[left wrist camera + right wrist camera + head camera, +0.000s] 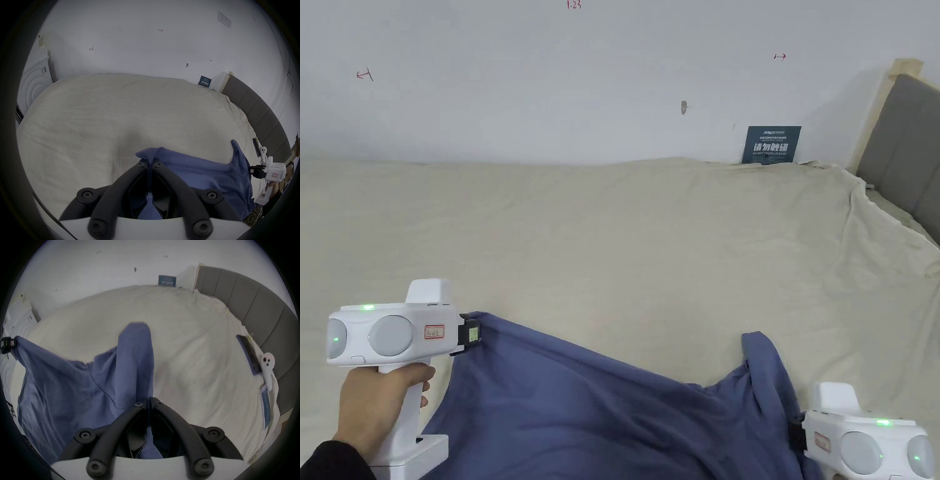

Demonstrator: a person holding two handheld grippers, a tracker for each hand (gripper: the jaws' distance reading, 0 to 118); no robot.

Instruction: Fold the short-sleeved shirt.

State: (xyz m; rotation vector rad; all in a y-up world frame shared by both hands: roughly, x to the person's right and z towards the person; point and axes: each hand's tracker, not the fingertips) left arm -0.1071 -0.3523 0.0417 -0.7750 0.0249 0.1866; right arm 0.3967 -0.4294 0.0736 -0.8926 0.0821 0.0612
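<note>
Cloth fills both grips: on my left, the left gripper (470, 332) has its jaws pinched tight on one corner of the blue shirt (600, 412), held above the bed (650, 250). The shirt sags between, its far edge dipping. On my right, the right gripper (148, 400) clamps its jaws on the other corner, beside a raised sleeve.

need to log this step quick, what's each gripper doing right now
Left gripper: shut on the blue shirt, pinching one upper corner.
Right gripper: shut on the blue shirt, pinching the other side, cloth between its jaws.
</note>
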